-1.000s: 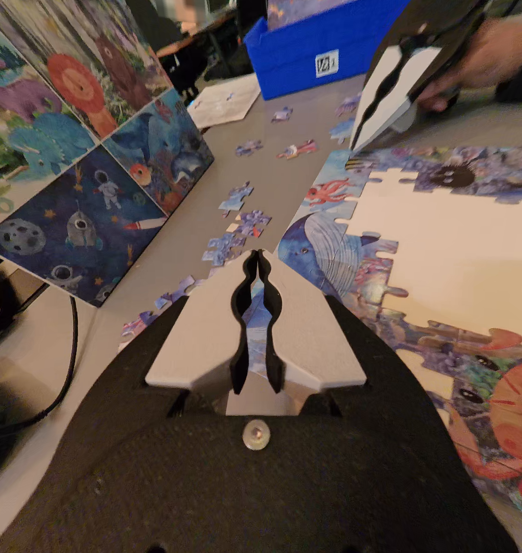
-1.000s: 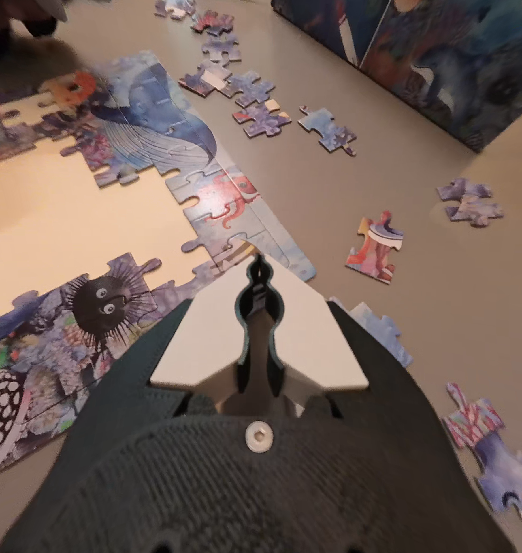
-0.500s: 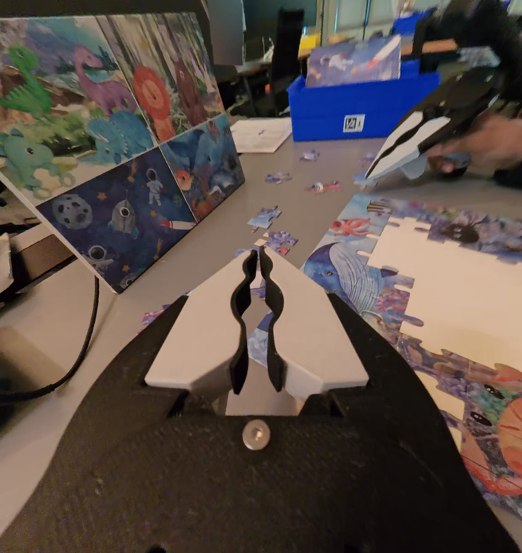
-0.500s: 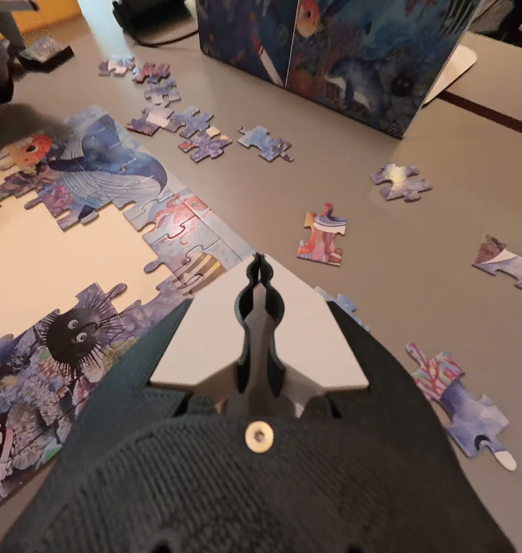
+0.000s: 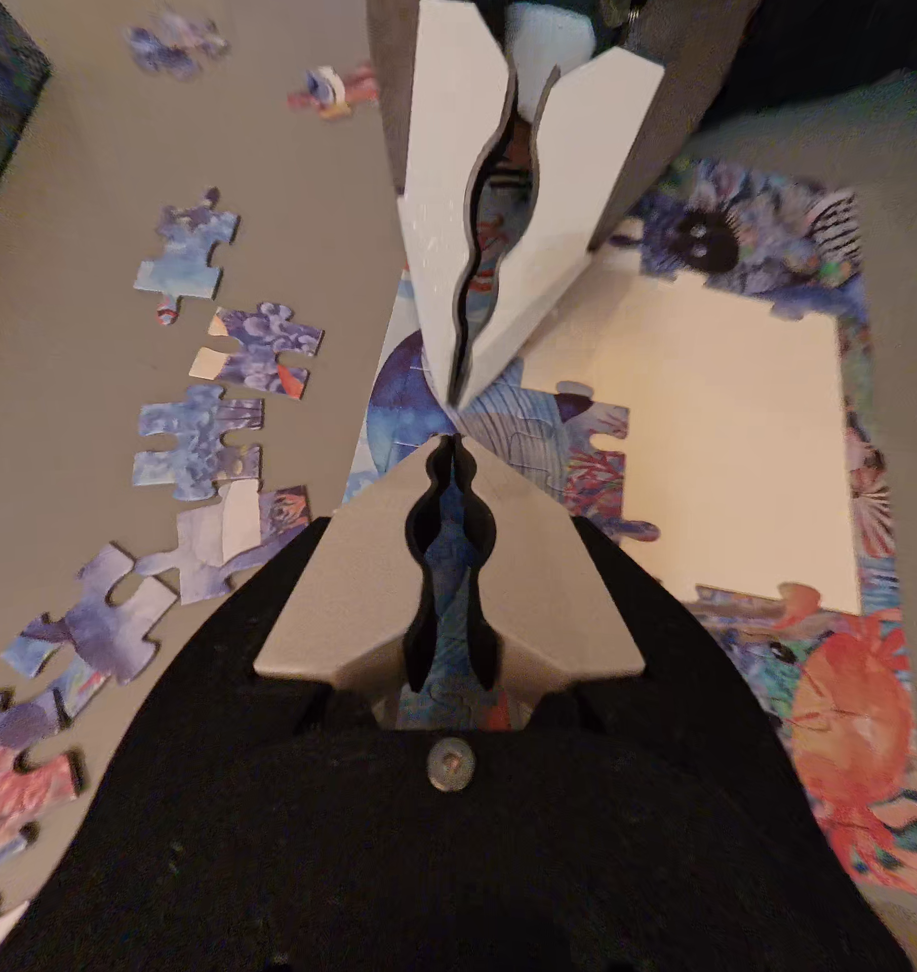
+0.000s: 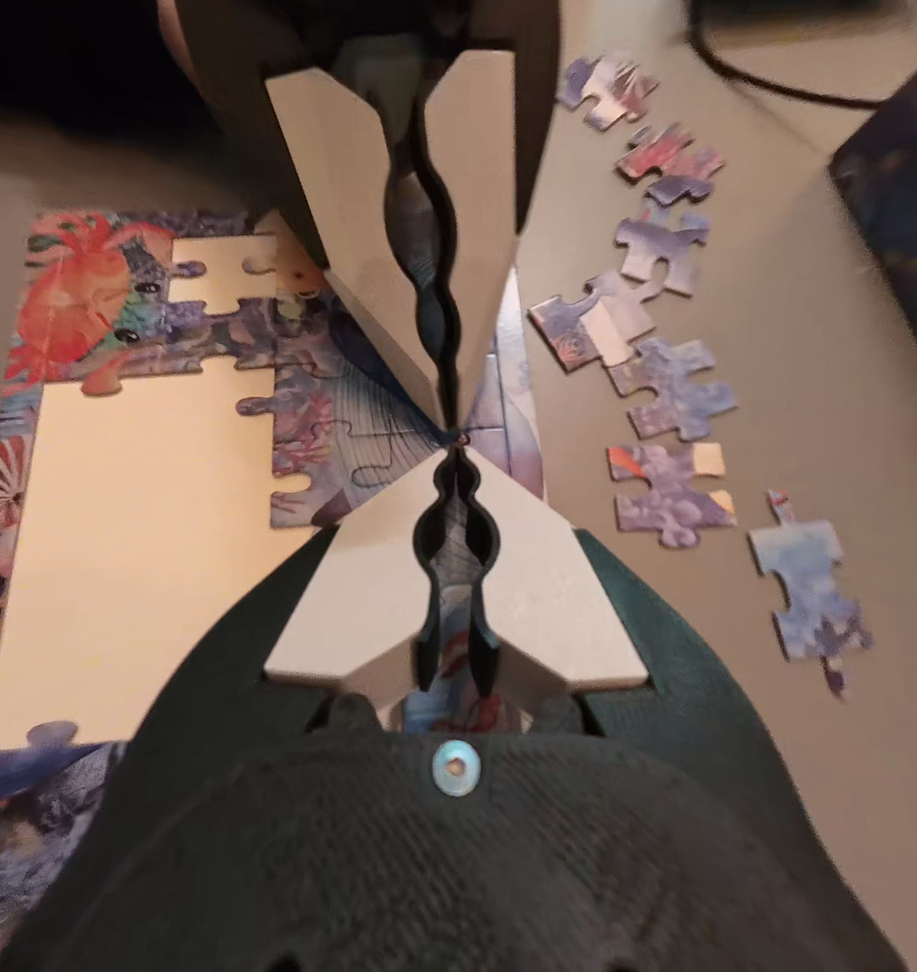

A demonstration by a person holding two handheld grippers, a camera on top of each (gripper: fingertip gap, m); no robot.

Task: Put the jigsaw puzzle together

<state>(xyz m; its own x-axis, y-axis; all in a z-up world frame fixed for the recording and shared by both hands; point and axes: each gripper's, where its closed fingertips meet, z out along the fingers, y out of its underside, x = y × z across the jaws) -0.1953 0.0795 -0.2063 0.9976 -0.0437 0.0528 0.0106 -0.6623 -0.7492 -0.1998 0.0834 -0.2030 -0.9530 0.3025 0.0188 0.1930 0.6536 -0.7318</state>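
Left gripper (image 5: 452, 439): jaws pressed together, nothing between them; tip down over the whale part of the puzzle.

Right gripper (image 6: 453, 455): jaws pressed together, nothing between them; tip down over the same whale part, nose to nose with the left gripper. The two tips meet or nearly meet; contact cannot be told for sure.

Right gripper seen from the left wrist view (image 5: 456, 389): comes in from the top, pale fingers (image 5: 435, 210) closed to a thin wavy slit.

Left gripper seen from the right wrist view (image 6: 452, 421): comes in from the top, closed alike.

Puzzle (image 5: 866, 736): flat on the table (image 5: 77, 210), border mostly joined, middle bare cream board. Orange crab (image 5: 861, 710) at one corner, black spiky creature (image 5: 701, 244) at another, blue whale (image 5: 398, 415) along the edge nearest the loose pieces.

Loose pieces (image 5: 198, 439): a ragged row on the table just beside the whale edge, mostly blue and violet, face up, some touching one another. Same row in the right wrist view (image 6: 672, 389).

Box (image 6: 898, 184): dark blue corner, beyond the loose pieces.

Cable (image 6: 751, 79): black, on the table near the box.
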